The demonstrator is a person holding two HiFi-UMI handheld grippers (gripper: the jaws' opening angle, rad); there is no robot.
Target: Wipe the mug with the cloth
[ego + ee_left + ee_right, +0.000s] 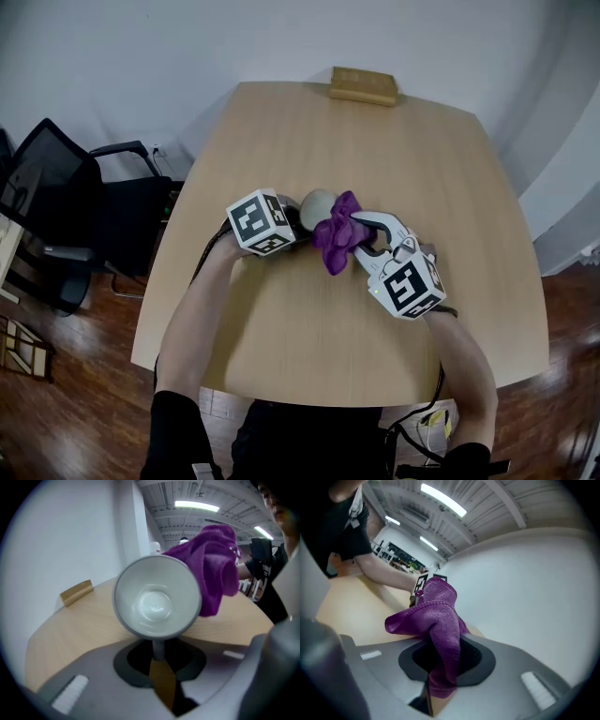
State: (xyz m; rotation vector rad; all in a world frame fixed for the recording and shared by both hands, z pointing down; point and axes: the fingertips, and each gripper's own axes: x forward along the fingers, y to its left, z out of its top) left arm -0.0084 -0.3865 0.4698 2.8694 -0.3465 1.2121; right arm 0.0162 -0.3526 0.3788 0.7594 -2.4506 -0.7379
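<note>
I've got the left gripper (158,654) with its jaws clamped on the mug (157,599) by its handle (158,648). The mug is tipped on its side with its mouth facing straight back at that gripper's camera; inside it is white and empty. The right gripper (440,670) has its jaws pinched on the purple cloth (438,620), a bunch of it sticking out past the tips and a short end hanging behind them. The cloth sits at the mug's right, up against its outer wall near the rim. In the head view the two grippers meet from either side of the mug, the left one just left of it and the right one right of it and nearer me. Under the mug is the wooden table (309,347), about its middle. A tan box (364,84) lies well beyond the mug at the far edge. A black chair (66,211) stands well left of the mug, off the table.
</note>
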